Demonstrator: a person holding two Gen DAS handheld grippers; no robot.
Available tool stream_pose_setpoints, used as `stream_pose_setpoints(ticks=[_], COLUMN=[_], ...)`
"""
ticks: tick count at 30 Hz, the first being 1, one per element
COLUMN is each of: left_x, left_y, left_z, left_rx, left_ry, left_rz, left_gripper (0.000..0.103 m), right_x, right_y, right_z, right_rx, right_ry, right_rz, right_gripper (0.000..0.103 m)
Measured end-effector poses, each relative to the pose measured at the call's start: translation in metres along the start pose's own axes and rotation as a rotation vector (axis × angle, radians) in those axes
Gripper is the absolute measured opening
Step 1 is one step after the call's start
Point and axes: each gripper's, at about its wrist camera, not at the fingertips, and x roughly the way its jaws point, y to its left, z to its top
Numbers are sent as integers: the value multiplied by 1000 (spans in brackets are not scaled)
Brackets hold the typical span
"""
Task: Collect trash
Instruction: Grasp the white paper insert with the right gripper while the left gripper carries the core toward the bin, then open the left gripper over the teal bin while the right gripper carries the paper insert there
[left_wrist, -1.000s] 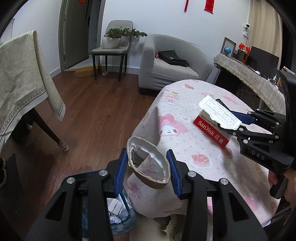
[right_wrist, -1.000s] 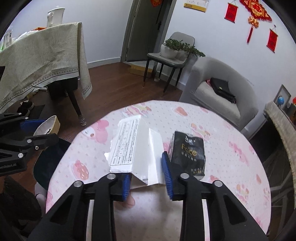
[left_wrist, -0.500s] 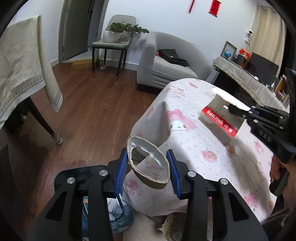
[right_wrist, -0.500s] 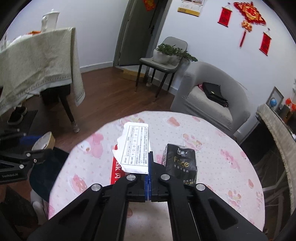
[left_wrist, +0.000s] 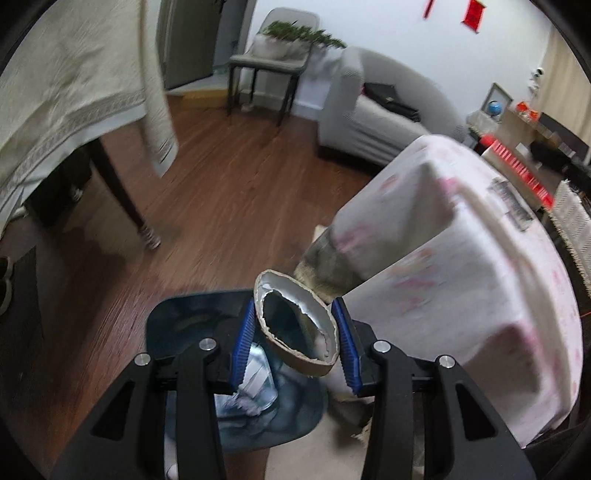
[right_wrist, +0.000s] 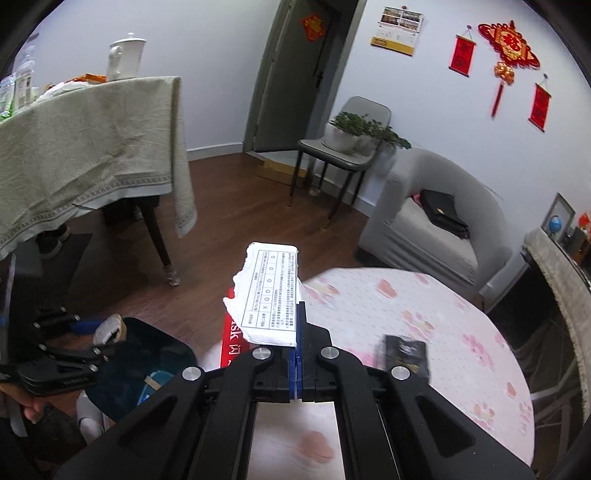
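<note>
My left gripper (left_wrist: 295, 343) is shut on a torn cardboard tube (left_wrist: 293, 328) with a white lining and holds it over the open blue trash bag (left_wrist: 184, 328) on the floor beside the round table. My right gripper (right_wrist: 297, 343) is shut on a torn red-and-white SanDisk package (right_wrist: 269, 295) and holds it raised above the table's left edge. In the right wrist view the left gripper (right_wrist: 85, 332) with the tube (right_wrist: 110, 326) is at the lower left above the trash bag (right_wrist: 155, 358).
The round table with a pink-print cloth (right_wrist: 461, 332) carries a black tissue pack (right_wrist: 406, 352). A cloth-covered table (right_wrist: 92, 147) stands at the left. A chair with plants (right_wrist: 347, 147) and a grey armchair (right_wrist: 436, 221) stand at the back. The bag holds plastic and paper trash (left_wrist: 255, 384).
My left gripper has moved with the tube from beside the table edge to above the trash bag. My right gripper has closed on the SanDisk package and lifted it leftward off the table.
</note>
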Motion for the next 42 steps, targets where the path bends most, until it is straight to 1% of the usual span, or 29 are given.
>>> stream_pose_setpoints(ticks=[5, 11, 19, 23, 29, 32, 34, 35, 37, 40, 42], left_x=[12, 23, 45, 54, 66, 68, 68, 67, 64, 57, 52], left_y=[31, 63, 86, 94, 103, 105, 104, 103, 102, 98, 95], left_z=[-14, -33, -55, -66, -83, -88, -88, -88, -87, -85, -82], left_rx=[-63, -126, -122, -120, -113, -103, -97, -96, -83, -72, -65], left_ry=[62, 136, 243, 294, 375, 395, 398, 397, 386, 371, 355], left_rz=[32, 70, 118, 123, 117, 109, 96, 86, 76, 54, 53], left_gripper=[44, 44, 43, 43, 43, 43, 48, 48, 52, 53, 53], right_x=[5, 24, 47, 55, 70, 78, 86, 91, 98, 108, 114], right_y=[22, 49, 82, 95, 122, 135, 143, 147, 149, 154, 158], right_z=[9, 13, 12, 13, 10, 5, 0, -3, -8, -15, -19], right_rx=[2, 21, 37, 47, 34, 19, 9, 7, 8, 11, 3], right_ry=[5, 63, 133, 154, 214, 249, 280, 296, 321, 357, 380], right_rz=[60, 138, 204, 237, 281, 299, 305, 306, 308, 314, 311], right_gripper=[0, 0, 0, 0, 0, 0, 0, 0, 0, 0, 0])
